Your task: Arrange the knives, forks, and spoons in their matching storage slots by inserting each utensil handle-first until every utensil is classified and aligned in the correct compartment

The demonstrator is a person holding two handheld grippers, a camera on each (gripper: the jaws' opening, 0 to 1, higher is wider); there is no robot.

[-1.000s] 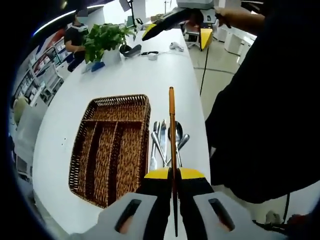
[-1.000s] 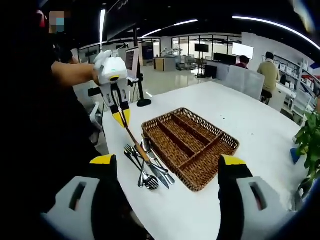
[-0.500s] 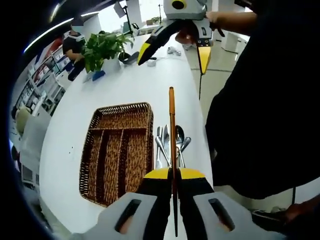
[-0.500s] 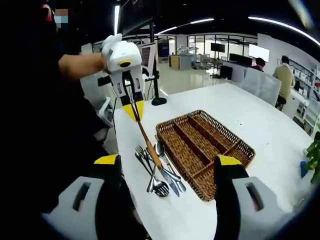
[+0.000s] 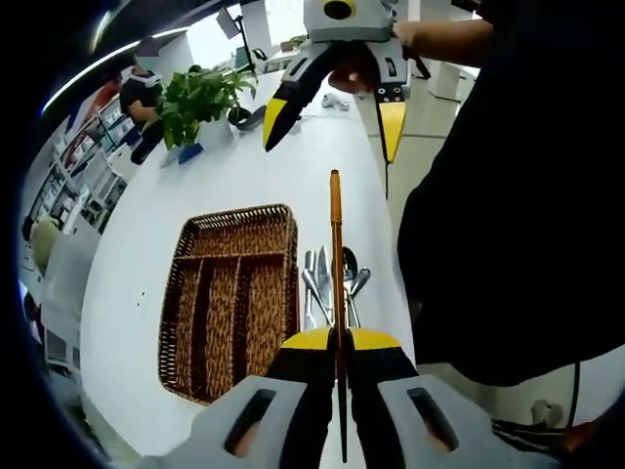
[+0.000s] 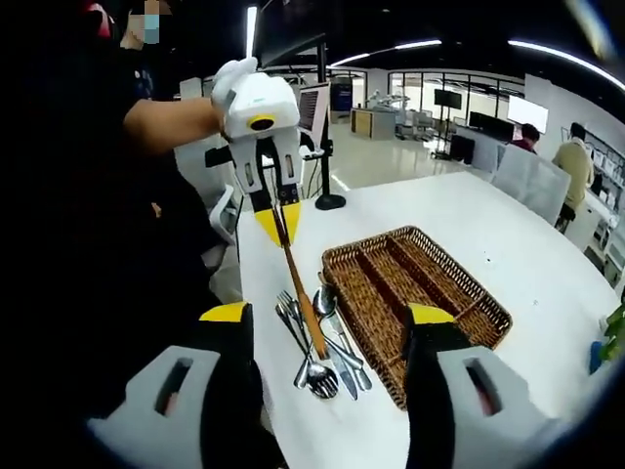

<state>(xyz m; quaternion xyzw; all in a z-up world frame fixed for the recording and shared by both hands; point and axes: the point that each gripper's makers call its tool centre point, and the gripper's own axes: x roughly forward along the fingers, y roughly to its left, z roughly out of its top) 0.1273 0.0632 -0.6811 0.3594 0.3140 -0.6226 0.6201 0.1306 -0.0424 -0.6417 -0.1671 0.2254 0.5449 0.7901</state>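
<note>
Left gripper [image 5: 339, 337], in left gripper view, had its two jaws pressed tight together on a long stick-like utensil [image 5: 335, 254] w/ an orange-brown handle. Handle end pointed up & away from the jaws, up in the air above the table [image 5: 234, 176]. Couldn't tell if it was a knife, fork or spoon; the other end was hidden by the jaws. Under it, on the white table, sat a wicker tray [image 5: 232, 298] w/ long slots & one short slot across the far end. Just beside the tray's right edge lay a small pile of silver utensils [image 5: 330, 283]. Right gripper [image 5: 332, 103] hung at the top of the view w/ yellow-tipped jaws spread wide, nothing between them. A green plant [image 5: 200, 93] stood at the far end of the table.

Right gripper view: right gripper [image 6: 327, 322] had jaws far apart, holding nothing. Left gripper [image 6: 276, 217] came in from the left, held by a hand in a white glove [image 6: 234, 78], pinching the wooden-handled utensil [image 6: 301, 293], which slanted down over the silver pile [image 6: 327, 347]. Pile had forks, a spoon & a knife, lying just beside the wicker tray [image 6: 420, 293]. Tray slots looked bare. People [image 6: 552, 161] sat far back in the room.
</note>
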